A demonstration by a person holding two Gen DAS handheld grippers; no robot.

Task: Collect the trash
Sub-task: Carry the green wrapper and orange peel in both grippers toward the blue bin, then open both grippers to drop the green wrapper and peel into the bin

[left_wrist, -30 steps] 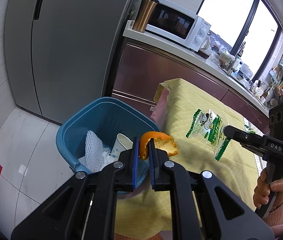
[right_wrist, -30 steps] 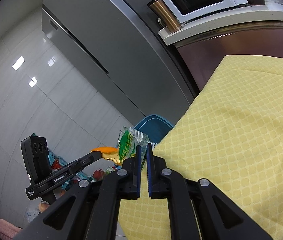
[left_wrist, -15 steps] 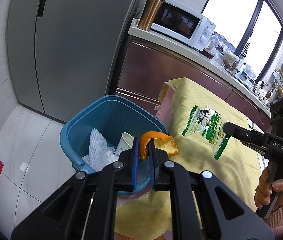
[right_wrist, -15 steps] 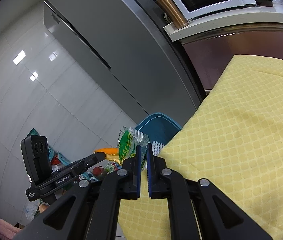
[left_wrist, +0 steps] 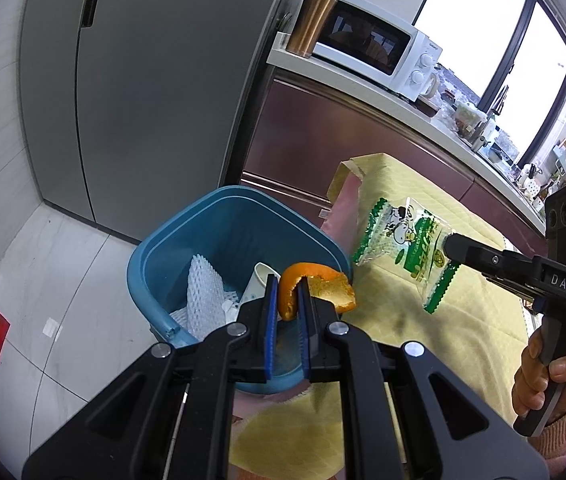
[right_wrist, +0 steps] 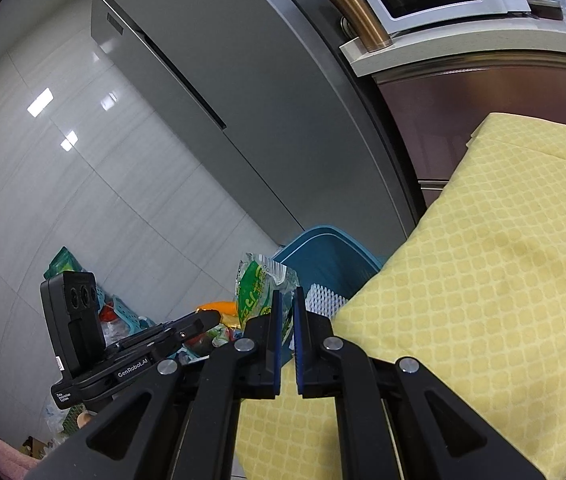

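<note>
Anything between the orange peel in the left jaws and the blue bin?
Nothing visible. The orange peel, clamped in the left gripper, hangs over the open blue bin. Foam netting and a paper cup lie inside, below it. The snack wrapper is off to the side, over the table.

Snack wrapper (left_wrist: 407, 246) in right gripper (left_wrist: 449, 242) now slightly nearer blue bin (left_wrist: 171, 248).
</note>
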